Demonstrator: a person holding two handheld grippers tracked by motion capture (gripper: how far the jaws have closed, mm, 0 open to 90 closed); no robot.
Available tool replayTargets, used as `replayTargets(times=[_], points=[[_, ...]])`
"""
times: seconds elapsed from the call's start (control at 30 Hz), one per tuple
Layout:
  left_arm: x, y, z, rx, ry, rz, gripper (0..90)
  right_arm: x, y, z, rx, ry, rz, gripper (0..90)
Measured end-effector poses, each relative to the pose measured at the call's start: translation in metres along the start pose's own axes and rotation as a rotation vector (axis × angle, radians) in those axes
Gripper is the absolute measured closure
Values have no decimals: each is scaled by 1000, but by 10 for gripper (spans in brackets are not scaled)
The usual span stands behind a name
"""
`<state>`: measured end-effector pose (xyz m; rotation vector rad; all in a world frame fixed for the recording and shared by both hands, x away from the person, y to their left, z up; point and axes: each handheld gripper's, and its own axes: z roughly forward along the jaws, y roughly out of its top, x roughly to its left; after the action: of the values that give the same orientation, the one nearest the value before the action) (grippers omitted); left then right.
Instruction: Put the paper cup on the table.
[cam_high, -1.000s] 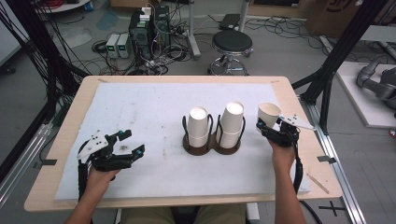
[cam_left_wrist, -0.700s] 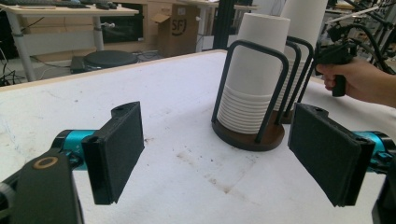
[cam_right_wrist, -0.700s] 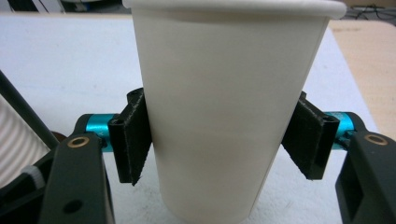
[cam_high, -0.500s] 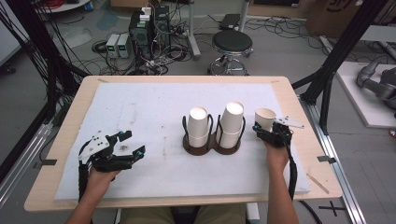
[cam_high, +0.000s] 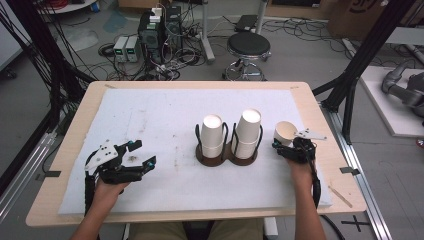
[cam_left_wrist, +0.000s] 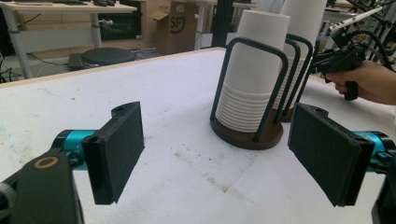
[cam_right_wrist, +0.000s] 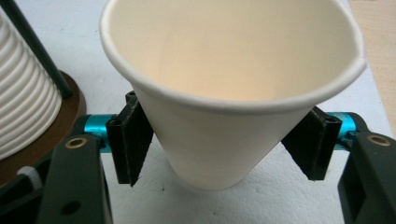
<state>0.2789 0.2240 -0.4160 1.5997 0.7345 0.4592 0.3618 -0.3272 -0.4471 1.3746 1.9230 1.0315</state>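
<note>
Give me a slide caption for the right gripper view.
Right gripper opening around an upright paper cup on the white mat.

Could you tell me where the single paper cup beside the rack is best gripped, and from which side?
Probably across the lower wall of the cup, from the person's side, as the right gripper now sits. The cup stands upright, mouth up, and tapers downward, so pads on opposite sides fit there; the rim is wider and thin.

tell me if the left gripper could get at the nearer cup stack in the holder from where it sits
Probably yes. The left gripper has its jaws open with nothing between them, and bare white mat lies between it and the nearer cup stack. The holder's black wire loops around the stack might hamper a side grip.
</note>
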Motion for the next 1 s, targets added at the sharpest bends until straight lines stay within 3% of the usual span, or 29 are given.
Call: replayTargets(times=[0.13, 0.23, 0.57, 0.83, 1.0], points=[[1, 0, 0, 0, 2, -4, 184, -1, -3, 1, 17, 5, 38, 216], [2, 0, 0, 1, 2, -7, 184, -1, -3, -2, 18, 34, 59, 213], [2, 1, -1, -10, 2, -12, 184, -2, -7, -36, 17, 68, 37, 208], [3, 2, -3, -27, 1, -30, 184, 7, -9, -75, -68, 115, 4, 208], [3, 4, -3, -49, -10, -47, 184, 25, -6, -103, -174, 176, -42, 209]])
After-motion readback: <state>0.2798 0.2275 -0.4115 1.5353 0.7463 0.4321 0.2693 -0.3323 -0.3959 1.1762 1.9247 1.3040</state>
